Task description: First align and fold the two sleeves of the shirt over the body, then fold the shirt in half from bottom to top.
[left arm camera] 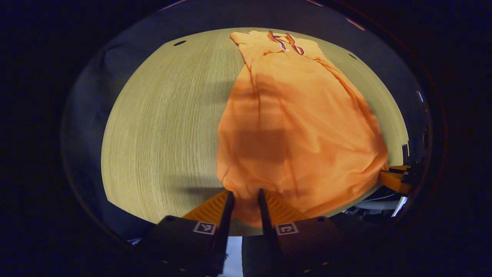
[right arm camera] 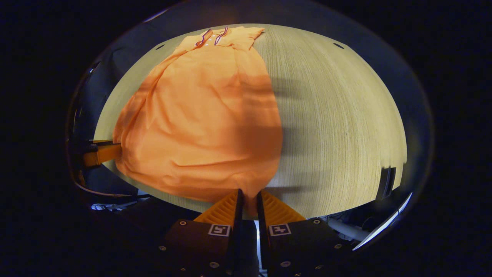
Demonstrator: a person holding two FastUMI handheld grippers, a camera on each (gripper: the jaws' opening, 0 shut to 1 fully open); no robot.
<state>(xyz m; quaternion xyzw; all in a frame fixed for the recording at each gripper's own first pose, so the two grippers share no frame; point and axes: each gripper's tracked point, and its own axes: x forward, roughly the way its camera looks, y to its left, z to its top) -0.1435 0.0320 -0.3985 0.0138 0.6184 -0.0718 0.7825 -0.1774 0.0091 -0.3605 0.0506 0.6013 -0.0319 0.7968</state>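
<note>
Left gripper view: the orange shirt (left arm camera: pixel 296 127) lies lengthwise on the wood-grain worktop (left arm camera: pixel 161 127), occupying the centre and right of the frame. Its collar, trimmed with a dark and white stripe (left arm camera: pixel 286 41), is at the top centre. The sleeves are already folded in over the body, giving a long narrow shape. The near hem is bunched at the bottom centre, where the left gripper (left arm camera: pixel 245 200) has its jaws clamped on a gathered fold of fabric. A rectangular shadow falls across the middle of the shirt. At the right edge, lower half, the right gripper (left arm camera: pixel 396 179) meets the opposite hem corner; its jaw state cannot be read from this view.

Right gripper view: the shirt (right arm camera: pixel 200 115) occupies the left and centre of the frame, collar at the top. The right gripper (right arm camera: pixel 249 200), at the bottom centre, has its jaws nearly together and pinched on the hem corner. At the left edge, mid-height, the left gripper (right arm camera: pixel 102 152) touches the other hem corner. Bare worktop (right arm camera: pixel 338 115) occupies the right half. A dark upright object (right arm camera: pixel 386 181) stands at the worktop's lower right edge; what it is cannot be determined. Small dark holes (right arm camera: pixel 338 45) mark the far corners of the worktop.
</note>
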